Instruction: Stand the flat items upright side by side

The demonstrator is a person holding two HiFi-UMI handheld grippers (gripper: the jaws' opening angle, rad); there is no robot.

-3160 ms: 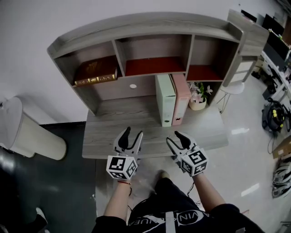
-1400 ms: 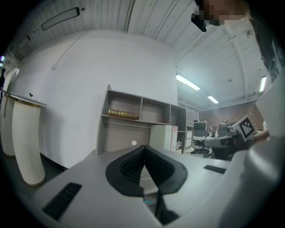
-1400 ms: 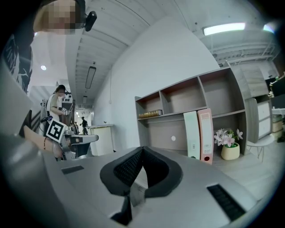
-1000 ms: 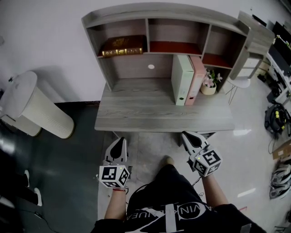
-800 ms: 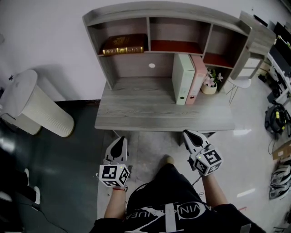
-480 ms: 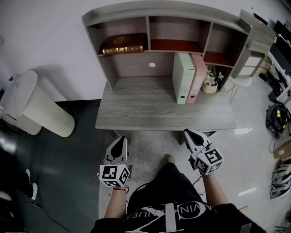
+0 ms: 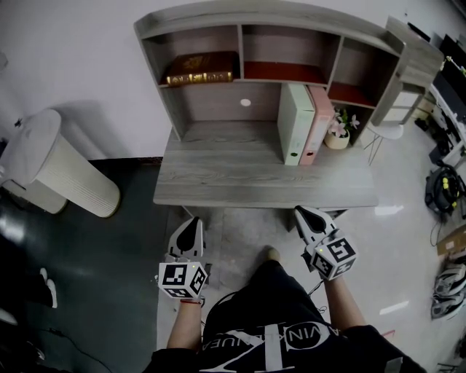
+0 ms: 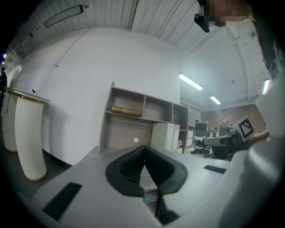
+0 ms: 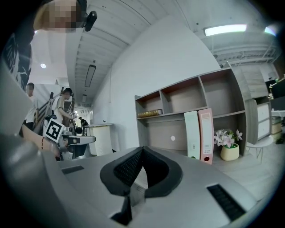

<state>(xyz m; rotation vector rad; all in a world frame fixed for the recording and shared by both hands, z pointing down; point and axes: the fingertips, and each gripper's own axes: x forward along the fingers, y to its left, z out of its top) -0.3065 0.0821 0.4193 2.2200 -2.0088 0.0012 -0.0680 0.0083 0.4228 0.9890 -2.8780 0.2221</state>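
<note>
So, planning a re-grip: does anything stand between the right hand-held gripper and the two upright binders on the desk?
Nothing visible does. Only bare desk lies between the right hand-held gripper and the green binder and pink binder; the flower pot stands off to the pink one's right.

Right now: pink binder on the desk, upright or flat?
Upright. The pink lever-arch binder stands on end on the grey wooden desk, spine outward, right beside the pale green binder.

— On desk (image 7: pixel 233 182)?
— Green binder (image 7: pixel 295 125) and pink binder (image 7: pixel 318 120), upright, touching; flowerpot (image 7: pixel 336 138) just beside.
— In shelf (image 7: pixel 255 14)?
— Book (image 7: pixel 200 69), flat, left cubby.
</note>
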